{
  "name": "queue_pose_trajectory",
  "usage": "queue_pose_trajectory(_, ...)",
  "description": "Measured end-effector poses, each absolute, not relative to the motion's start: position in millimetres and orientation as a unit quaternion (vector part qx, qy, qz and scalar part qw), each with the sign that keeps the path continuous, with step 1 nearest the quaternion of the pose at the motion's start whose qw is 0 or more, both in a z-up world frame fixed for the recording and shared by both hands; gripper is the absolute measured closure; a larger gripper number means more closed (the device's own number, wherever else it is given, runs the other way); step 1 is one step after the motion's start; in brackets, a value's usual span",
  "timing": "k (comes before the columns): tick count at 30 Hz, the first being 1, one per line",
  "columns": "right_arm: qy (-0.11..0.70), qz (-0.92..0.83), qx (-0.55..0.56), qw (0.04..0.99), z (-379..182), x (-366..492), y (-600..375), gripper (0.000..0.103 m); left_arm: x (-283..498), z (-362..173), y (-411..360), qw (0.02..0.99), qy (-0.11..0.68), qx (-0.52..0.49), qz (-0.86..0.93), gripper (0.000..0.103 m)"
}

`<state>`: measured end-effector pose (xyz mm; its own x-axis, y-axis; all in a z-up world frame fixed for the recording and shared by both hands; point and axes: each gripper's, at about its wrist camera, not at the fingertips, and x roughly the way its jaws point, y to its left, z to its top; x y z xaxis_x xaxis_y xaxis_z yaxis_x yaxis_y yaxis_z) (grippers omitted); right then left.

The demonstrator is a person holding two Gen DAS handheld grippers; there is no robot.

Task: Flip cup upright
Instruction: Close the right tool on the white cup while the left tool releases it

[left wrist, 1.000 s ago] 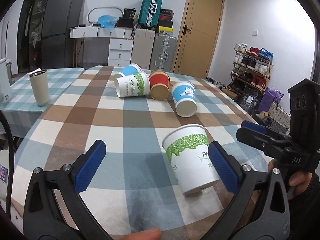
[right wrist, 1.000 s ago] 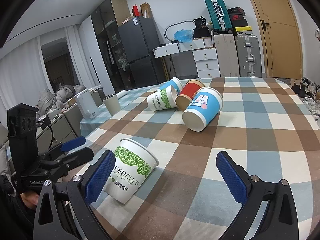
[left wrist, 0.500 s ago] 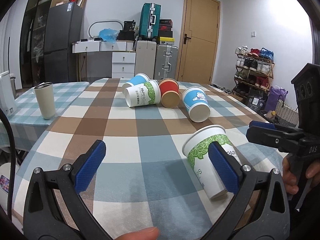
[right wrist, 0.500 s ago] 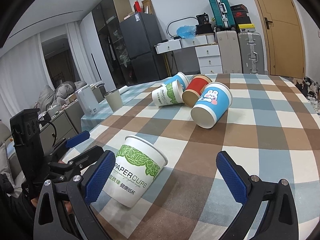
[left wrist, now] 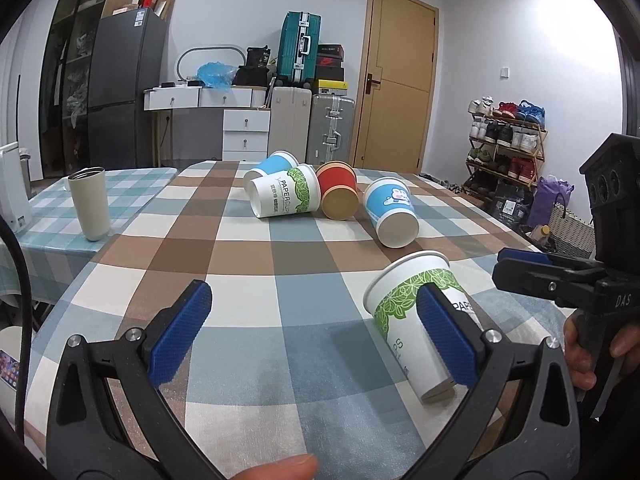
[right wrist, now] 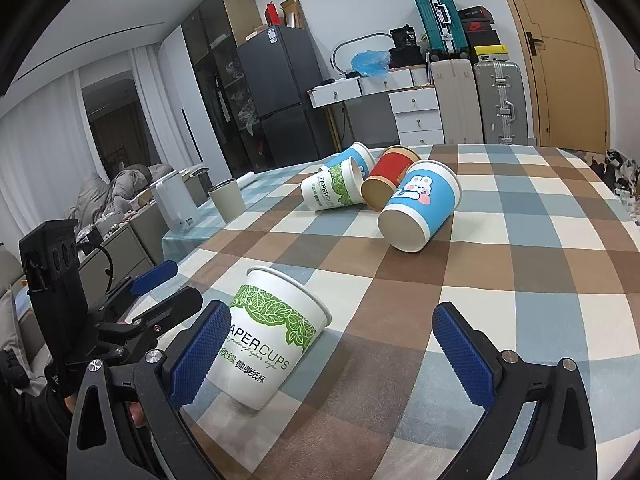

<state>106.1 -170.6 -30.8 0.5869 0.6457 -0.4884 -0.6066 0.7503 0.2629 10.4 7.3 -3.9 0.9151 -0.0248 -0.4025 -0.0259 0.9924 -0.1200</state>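
Both grippers have their jaws spread wide, nothing held. The white paper cup with green leaves [left wrist: 416, 322] [right wrist: 268, 344] stands mouth-up but tilted on the checked worktop [left wrist: 280, 264] [right wrist: 500, 280], just beside the left gripper [left wrist: 316, 338]'s right jaw, which overlaps it in that view. From the right wrist camera it sits just inside the right gripper [right wrist: 340, 354]'s left jaw; can't tell if they're touching. Well ahead of both sets of jaws is a cluster lying on their sides: a bunny cup [left wrist: 390, 210] [right wrist: 420, 206], a red cup [left wrist: 338, 188] [right wrist: 390, 182], another green-leaf cup [left wrist: 286, 196] [right wrist: 334, 192]. A beige tumbler [left wrist: 90, 202] stands off beyond the left jaw.
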Motion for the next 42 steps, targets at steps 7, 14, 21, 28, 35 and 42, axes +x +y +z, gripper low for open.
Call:
queue_pose_trajectory(7,0.294,0.354,0.032,0.887,-31.5,108.6,-169.8,0.0,9.1,-4.0,7.3,0.977,0.205,-0.061,0.001,0.001)
queue_pose_trajectory(14,0.316,0.355,0.026,0.88,-32.4,114.2,-162.1,0.0,9.2,-4.1,7.3,0.977,0.205,-0.062,0.001,0.001)
queue_pose_trajectory(21,0.349,0.356,0.016,0.867,-32.5,121.7,-150.6,0.0,9.3,-4.7,7.1,0.977,0.205,-0.062,0.001,0.001)
queue_pose_trajectory(28,0.399,0.359,0.023,0.844,-35.2,133.4,-138.4,0.0,8.0,-3.4,9.0,0.978,0.199,-0.062,0.008,0.001)
queue_pose_trajectory(35,0.455,0.366,0.057,0.81,-44.1,149.4,-131.7,0.0,6.5,-1.6,12.6,0.979,0.195,-0.057,0.016,0.001)
queue_pose_trajectory(42,0.494,0.377,0.078,0.779,-51.8,161.5,-124.2,0.004,6.6,-1.7,13.8,0.979,0.195,-0.057,0.015,0.001)
